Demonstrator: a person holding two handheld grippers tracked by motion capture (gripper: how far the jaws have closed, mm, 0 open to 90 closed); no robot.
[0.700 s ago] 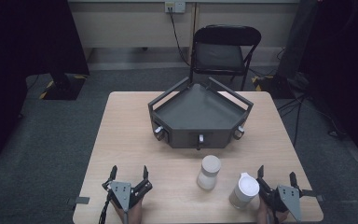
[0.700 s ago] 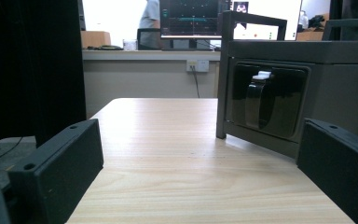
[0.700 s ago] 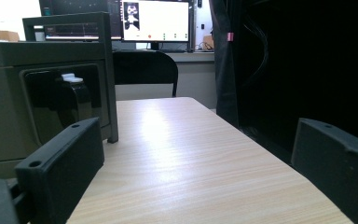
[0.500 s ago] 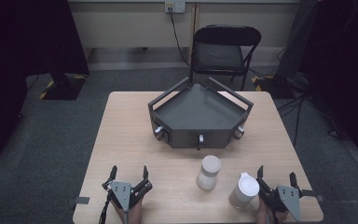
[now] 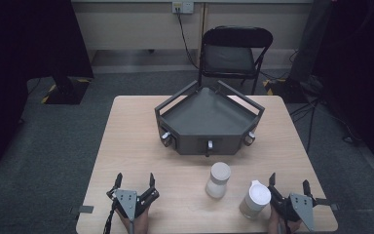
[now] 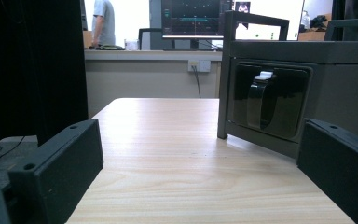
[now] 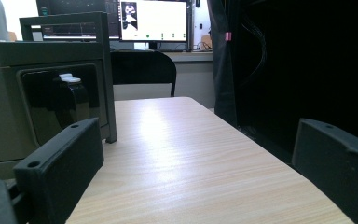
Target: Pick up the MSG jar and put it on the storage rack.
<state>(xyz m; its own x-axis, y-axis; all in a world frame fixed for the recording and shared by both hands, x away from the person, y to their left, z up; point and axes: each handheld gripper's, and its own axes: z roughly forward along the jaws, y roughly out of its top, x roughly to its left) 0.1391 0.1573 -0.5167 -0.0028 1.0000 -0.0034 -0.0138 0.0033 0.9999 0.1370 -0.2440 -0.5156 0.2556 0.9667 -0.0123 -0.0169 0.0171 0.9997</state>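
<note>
High view: the left gripper (image 5: 134, 181) sits at the near left edge of the wooden table (image 5: 126, 141) with its jaws spread wide and nothing between them, and the right gripper (image 5: 289, 184) rests at the near right corner, jaws equally wide and empty. A white lidded cup (image 5: 255, 199) stands just beside the right gripper's left jaw, a pale jar (image 5: 218, 180) stands near it to the left, and the dark grey tray (image 5: 208, 122) sits mid-table beyond both. Behind the table stands a black folding chair (image 5: 233, 51).
</note>
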